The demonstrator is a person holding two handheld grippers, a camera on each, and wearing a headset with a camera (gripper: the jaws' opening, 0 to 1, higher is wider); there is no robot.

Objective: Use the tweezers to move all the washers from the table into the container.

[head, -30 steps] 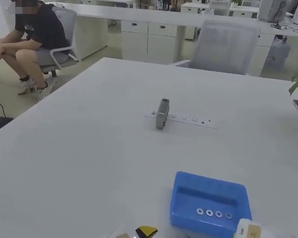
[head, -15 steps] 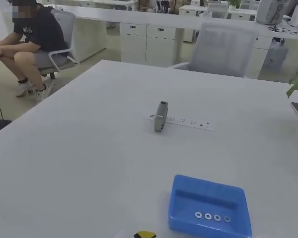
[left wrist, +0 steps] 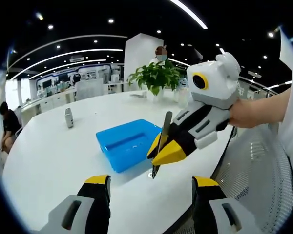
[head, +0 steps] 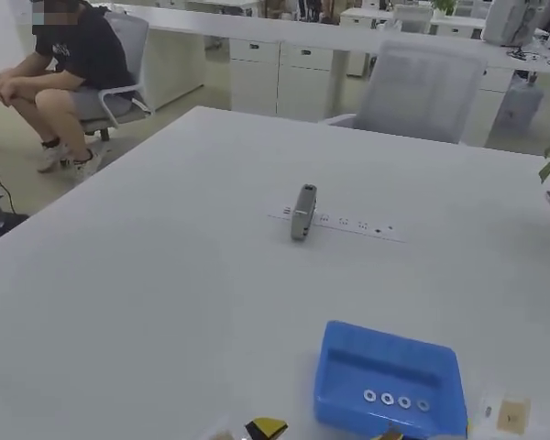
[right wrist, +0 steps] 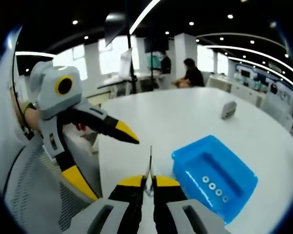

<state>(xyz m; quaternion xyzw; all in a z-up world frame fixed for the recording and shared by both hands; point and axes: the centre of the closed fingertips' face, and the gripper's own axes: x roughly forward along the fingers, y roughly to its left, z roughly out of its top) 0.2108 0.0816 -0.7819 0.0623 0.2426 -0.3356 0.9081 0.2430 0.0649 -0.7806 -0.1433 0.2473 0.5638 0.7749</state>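
The blue container point(head: 390, 380) sits near the table's front edge with several washers point(head: 395, 401) in a row inside it. In the right gripper view my right gripper point(right wrist: 149, 183) is shut on the tweezers point(right wrist: 150, 161), which point out past the left of the container point(right wrist: 215, 175). The left gripper point(right wrist: 83, 122) comes in from the left with its jaws apart. In the left gripper view my left gripper point(left wrist: 151, 195) is open and holds nothing. There the tweezers point(left wrist: 161, 141) slant down to the table just in front of the container point(left wrist: 129, 141). A yellow gripper tip point(head: 268, 428) shows at the head view's bottom edge.
A small grey device point(head: 302, 211) stands mid-table by a row of flush sockets. A grey office chair point(head: 412, 82) is at the table's far side. A person sits on a chair point(head: 69, 55) at far left. A potted plant point(left wrist: 156, 75) stands on the table.
The head camera has shifted a little. The container and its washers have not moved. The gripper part at the bottom right now sits lower and further right.
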